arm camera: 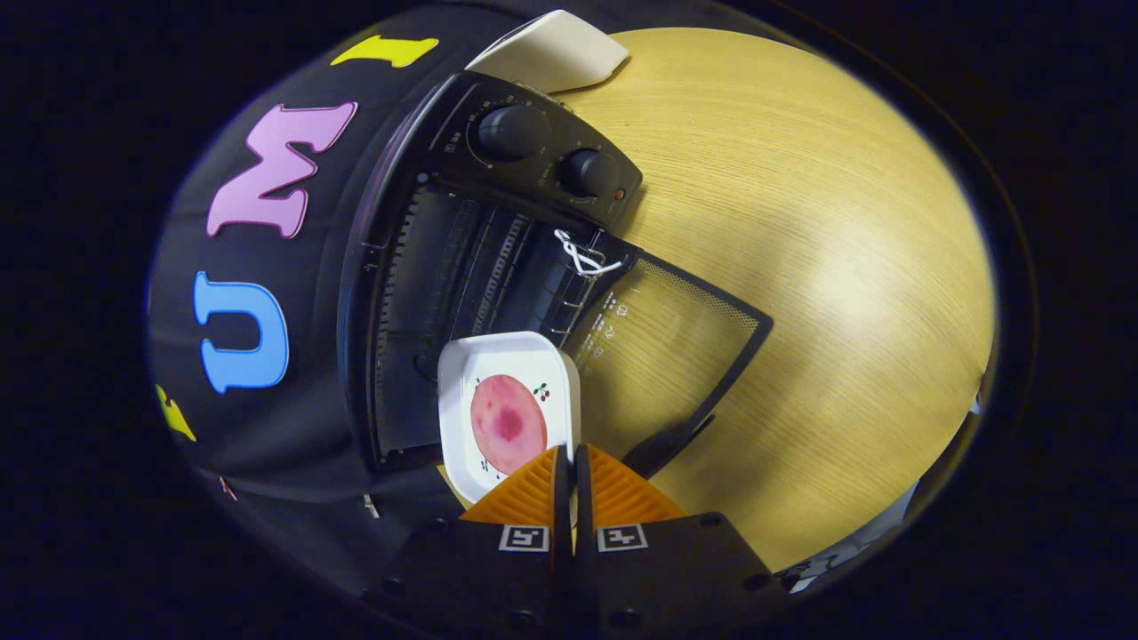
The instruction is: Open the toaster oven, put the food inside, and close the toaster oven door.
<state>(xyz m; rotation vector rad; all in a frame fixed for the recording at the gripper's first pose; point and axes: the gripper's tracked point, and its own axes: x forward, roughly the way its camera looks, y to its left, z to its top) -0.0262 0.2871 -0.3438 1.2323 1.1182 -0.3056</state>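
Note:
A black toaster oven [462, 267] stands on the wooden table [800, 267] with its glass door [667, 347] folded down flat and its dark inside showing. A white square plate [511, 364] carrying a round pink slice of meat [508, 423] is held just ahead of my fingers, at the mouth of the oven over the door's inner end. My gripper [569, 458] is shut on the plate's near rim, its orange fingers [524, 493] pressed together with the rim between them.
Two black knobs [511, 132] sit on the oven's control panel. A wire rack [578, 267] with a white hook lies inside by the door hinge. A white object [556, 49] rests behind the oven. Bare tabletop spreads beyond the door.

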